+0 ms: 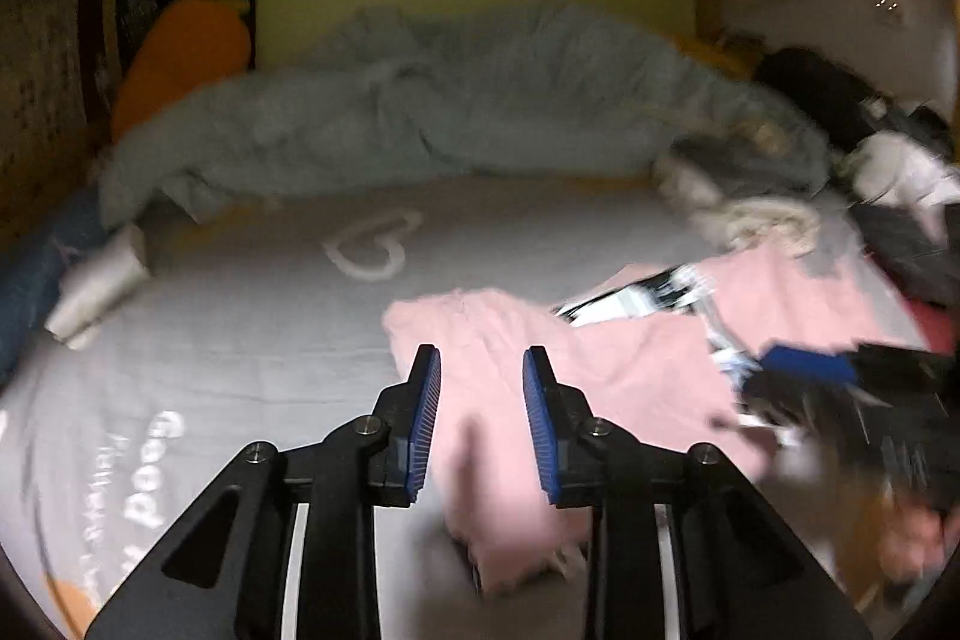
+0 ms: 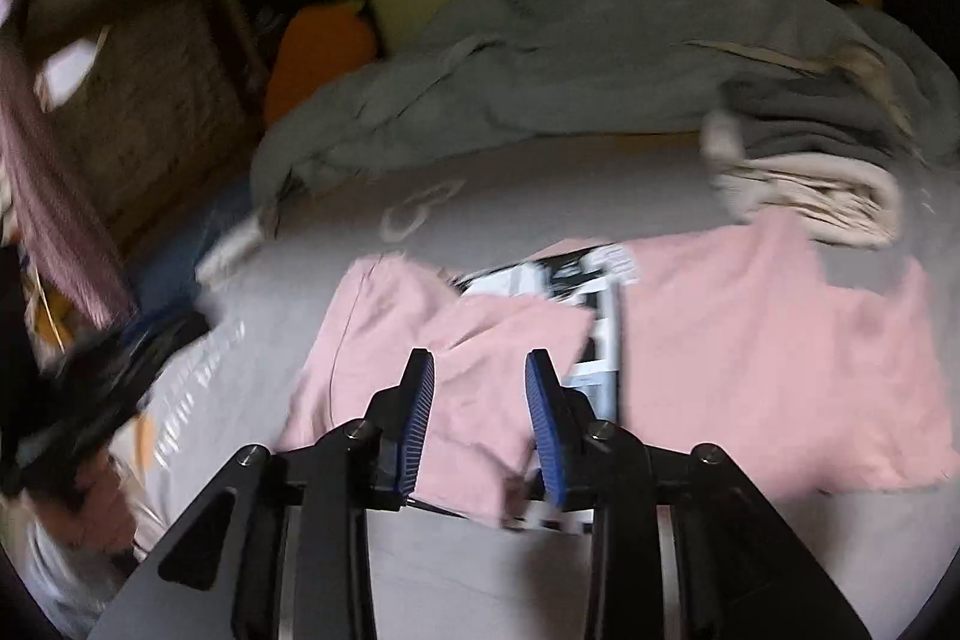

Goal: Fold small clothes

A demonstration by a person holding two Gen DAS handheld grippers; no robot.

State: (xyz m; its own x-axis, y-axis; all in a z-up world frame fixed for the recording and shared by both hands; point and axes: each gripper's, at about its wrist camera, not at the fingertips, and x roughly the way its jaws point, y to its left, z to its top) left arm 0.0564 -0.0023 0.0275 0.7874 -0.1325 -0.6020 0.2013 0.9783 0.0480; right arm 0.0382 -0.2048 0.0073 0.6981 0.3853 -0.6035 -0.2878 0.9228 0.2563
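A pink garment (image 1: 630, 370) with a black-and-white print (image 1: 648, 295) lies partly folded on the grey bed sheet (image 1: 240, 340). My left gripper (image 1: 482, 370) is open above its left part, nothing between the blue pads. In the right wrist view the same pink garment (image 2: 780, 358) spreads wide, a flap folded over the print (image 2: 576, 280). My right gripper (image 2: 480, 376) is open over that folded flap, holding nothing. The other gripper shows blurred at each view's edge: the right gripper (image 1: 840, 388) in the left wrist view, the left gripper (image 2: 108, 370) in the right wrist view.
A crumpled grey-blue duvet (image 1: 450, 100) lies across the back of the bed. Folded beige and grey clothes (image 2: 810, 172) sit at the back right, beside the pink garment. An orange cushion (image 1: 180, 52) and dark items are at the far left. A loose clothes pile (image 1: 888, 160) is at right.
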